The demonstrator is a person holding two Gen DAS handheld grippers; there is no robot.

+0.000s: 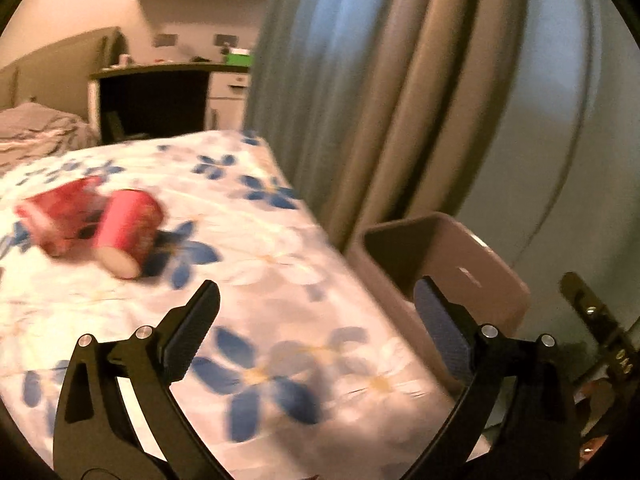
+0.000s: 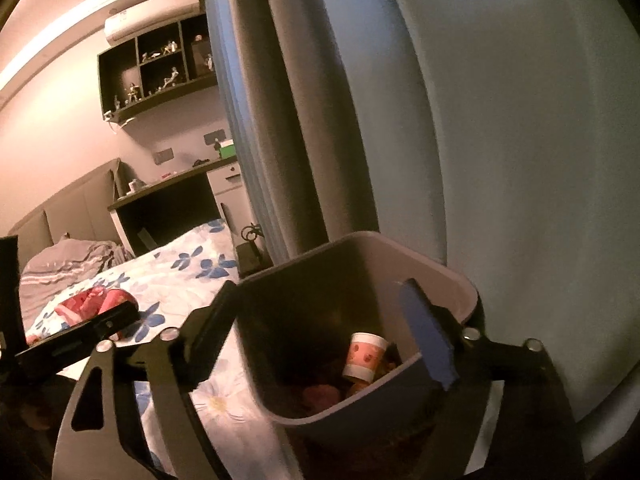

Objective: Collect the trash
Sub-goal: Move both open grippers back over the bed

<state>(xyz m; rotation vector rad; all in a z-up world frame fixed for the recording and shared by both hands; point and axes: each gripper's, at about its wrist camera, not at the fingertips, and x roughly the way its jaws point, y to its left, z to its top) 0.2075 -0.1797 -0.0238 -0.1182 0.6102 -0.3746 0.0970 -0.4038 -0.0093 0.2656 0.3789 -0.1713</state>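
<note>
The left gripper (image 1: pixel 316 312) is spread wide with nothing between its fingers, over the floral bedspread (image 1: pixel 256 248). Two red cups (image 1: pixel 128 232) lie on their sides on the bedspread, ahead of and outside the left finger (image 1: pixel 192 332). The bin (image 1: pixel 452 264) stands beside the bed, just past the right finger.

The right gripper (image 2: pixel 320 328) gapes too, empty, hanging above the bin (image 2: pixel 360 404), whose near rim runs between the fingers. Inside the bin, near the right finger (image 2: pixel 428 344), a white-and-pink cup (image 2: pixel 366 356) rests on other trash.
</note>
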